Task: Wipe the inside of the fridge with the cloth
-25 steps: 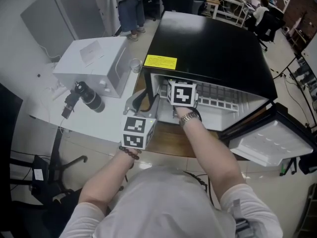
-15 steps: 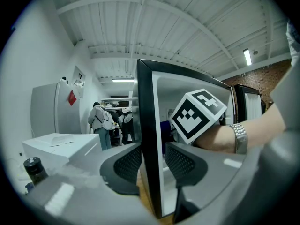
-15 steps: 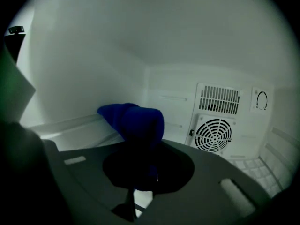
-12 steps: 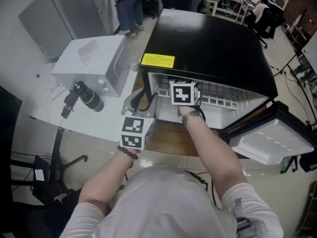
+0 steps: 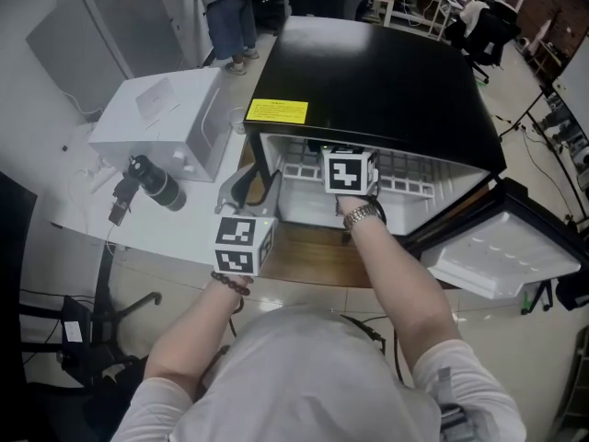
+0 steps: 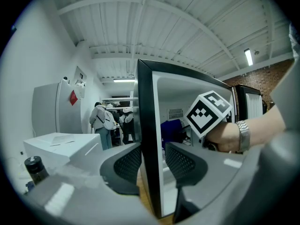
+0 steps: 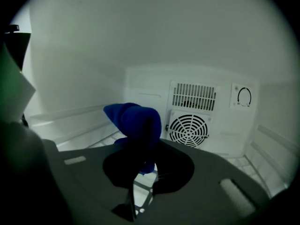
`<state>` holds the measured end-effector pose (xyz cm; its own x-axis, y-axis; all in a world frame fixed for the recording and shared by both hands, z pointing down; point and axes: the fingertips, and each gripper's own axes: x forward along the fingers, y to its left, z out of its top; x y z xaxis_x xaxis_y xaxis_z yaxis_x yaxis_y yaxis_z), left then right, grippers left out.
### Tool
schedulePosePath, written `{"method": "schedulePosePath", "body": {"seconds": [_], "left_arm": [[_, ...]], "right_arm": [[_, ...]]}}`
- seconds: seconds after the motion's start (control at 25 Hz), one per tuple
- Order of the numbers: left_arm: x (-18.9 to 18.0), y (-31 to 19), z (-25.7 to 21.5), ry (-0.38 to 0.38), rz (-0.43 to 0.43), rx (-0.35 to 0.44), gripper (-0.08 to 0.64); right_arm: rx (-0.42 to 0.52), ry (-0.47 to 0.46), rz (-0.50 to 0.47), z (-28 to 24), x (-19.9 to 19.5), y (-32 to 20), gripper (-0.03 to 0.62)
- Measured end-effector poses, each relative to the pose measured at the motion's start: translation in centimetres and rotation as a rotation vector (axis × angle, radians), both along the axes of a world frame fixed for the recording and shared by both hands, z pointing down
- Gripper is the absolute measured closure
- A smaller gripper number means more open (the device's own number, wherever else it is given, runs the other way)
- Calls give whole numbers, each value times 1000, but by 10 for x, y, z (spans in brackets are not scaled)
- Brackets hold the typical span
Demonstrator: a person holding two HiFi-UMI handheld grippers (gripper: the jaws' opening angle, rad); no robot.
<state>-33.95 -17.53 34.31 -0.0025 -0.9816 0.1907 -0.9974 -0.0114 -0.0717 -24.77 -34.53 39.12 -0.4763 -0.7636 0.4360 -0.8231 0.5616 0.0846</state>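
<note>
The right gripper (image 7: 140,165) reaches inside the fridge (image 5: 386,81), its jaws nearly closed and pinching the blue cloth (image 7: 136,121), which bunches up just above and ahead of the fingertips. The left gripper (image 6: 152,161) stands about half open astride the fridge's side wall (image 6: 145,125), one jaw outside and one inside, apparently clamped on it to steady the cabinet.

The cloth looks clear of any surface, so the wiping stroke calls for pressing the bunched end flat against a wall or the floor and sweeping in overlapping passes. Keep the pinch firm so the cloth doesn't slip, and steer around the back panel (image 7: 206,116) ahead of the gripper rather than snagging it.

Counted: one cloth, one fridge, two grippers, one round fan grille (image 7: 188,130), one slotted vent (image 7: 194,96), one dial (image 7: 244,97).
</note>
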Motion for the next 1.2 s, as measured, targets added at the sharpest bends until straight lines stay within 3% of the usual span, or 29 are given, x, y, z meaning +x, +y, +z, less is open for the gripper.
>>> {"method": "schedulePosePath", "body": {"seconds": [1.2], "left_arm": [[-1, 0, 3, 13, -44, 0, 407]], "right_arm": [[-12, 12, 202, 3, 134, -36, 552]]}}
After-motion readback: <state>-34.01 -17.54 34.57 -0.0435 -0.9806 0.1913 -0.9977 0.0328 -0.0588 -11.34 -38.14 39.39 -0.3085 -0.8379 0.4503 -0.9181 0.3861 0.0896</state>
